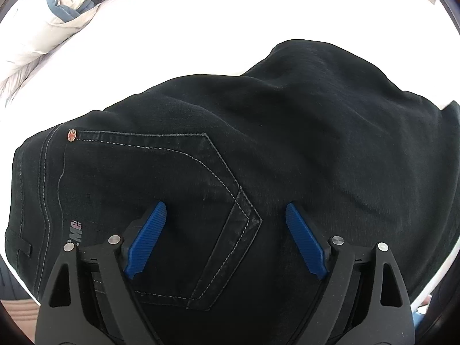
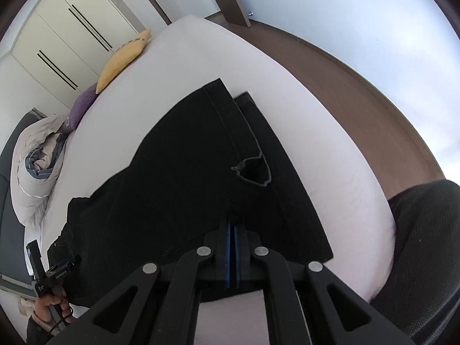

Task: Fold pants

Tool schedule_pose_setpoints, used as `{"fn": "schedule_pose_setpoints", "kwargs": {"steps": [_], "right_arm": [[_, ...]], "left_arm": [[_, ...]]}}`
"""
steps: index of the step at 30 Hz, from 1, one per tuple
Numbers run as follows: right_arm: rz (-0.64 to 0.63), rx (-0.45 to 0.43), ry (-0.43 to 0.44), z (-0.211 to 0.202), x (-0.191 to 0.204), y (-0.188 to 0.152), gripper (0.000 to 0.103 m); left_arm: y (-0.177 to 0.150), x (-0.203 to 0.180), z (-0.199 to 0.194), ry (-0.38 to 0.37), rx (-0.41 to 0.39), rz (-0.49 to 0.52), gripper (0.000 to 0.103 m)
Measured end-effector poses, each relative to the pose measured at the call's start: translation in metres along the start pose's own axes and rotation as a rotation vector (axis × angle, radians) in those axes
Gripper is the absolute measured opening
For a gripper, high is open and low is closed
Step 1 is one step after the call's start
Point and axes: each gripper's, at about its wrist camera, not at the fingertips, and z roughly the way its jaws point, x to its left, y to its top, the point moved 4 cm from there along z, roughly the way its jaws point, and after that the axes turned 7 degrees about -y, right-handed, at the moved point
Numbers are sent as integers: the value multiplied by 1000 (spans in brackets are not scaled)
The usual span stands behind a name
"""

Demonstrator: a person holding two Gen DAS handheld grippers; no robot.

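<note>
Black jeans [image 1: 258,132] lie spread on a white bed [image 1: 201,28]. In the left wrist view my left gripper [image 1: 225,215] is open just above the seat of the jeans, its blue fingers [image 1: 149,235] on either side of the back pocket's pointed tip [image 1: 247,215]. In the right wrist view the jeans [image 2: 178,178] have their legs laid one over the other, hems toward the far edge. My right gripper [image 2: 233,224] is shut on a fold of the jeans' near edge. The left gripper [image 2: 54,281] shows at the lower left, held in a hand.
A rumpled duvet [image 2: 34,172], a purple pillow [image 2: 83,106] and a yellow pillow [image 2: 123,60] lie at the bed's far-left end. Brown floor [image 2: 345,86] and white wall run along the right of the bed. A dark trouser leg [image 2: 422,247] is at the lower right.
</note>
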Motion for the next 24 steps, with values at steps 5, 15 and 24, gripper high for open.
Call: {"fn": "schedule_pose_setpoints", "kwargs": {"steps": [5,15,24], "right_arm": [[52,-6,50,-7,-15,-11,2],[100,42,114,-6,-35,-33,0],[200,26,193,-19,-55,-20,13]], "left_arm": [[12,-4,5,30,25,-43,89],[28,-7,17,62,23,-86,93],[35,-5,24,62,0,-87,94]]}}
